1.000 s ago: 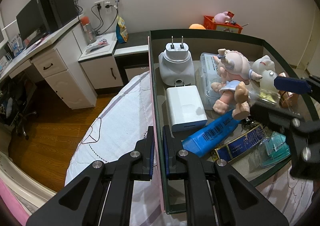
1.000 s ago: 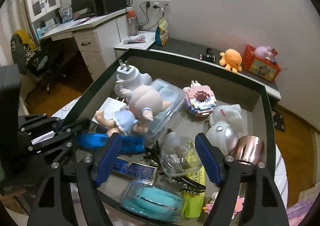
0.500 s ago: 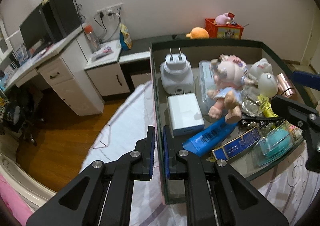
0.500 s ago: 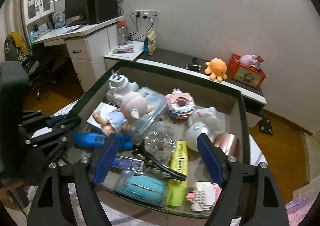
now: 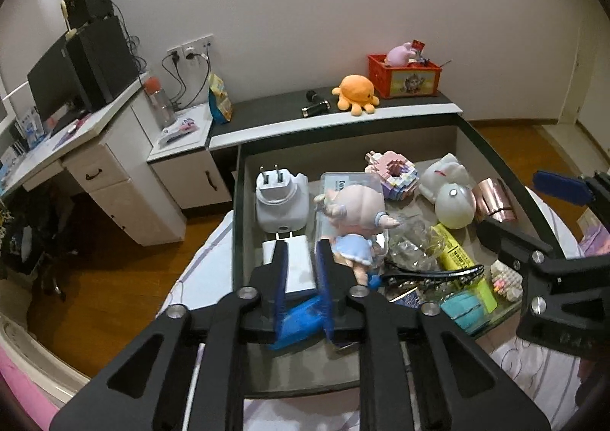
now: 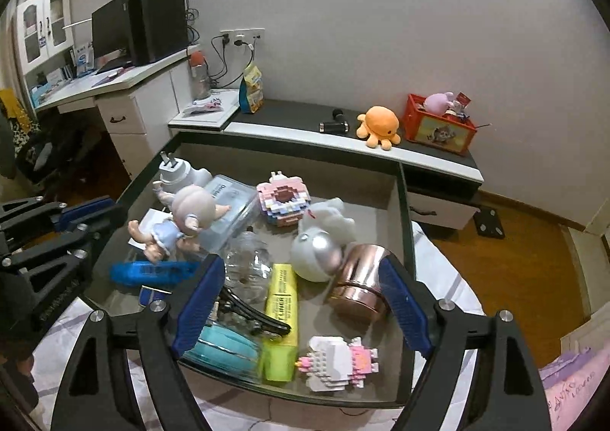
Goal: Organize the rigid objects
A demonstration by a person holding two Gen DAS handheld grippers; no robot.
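The left gripper point(image 5: 299, 271) hangs over the left near part of the dark-rimmed tray point(image 6: 405, 202); its jaws have just been opening to a narrow gap, nothing clamped between them. The right gripper point(image 6: 301, 301) stands wide apart and empty above the near edge. The tray holds crowded items: a doll point(image 6: 179, 217) lying across a clear plastic box point(image 6: 232, 202), a copper cup point(image 6: 358, 278) on its side touching a white round toy point(image 6: 316, 255), and a yellow highlighter point(image 6: 281, 309). Risk: closing on one item may drag a neighbour, roll the cup, or push the block figure point(image 6: 339, 362) off the near right corner.
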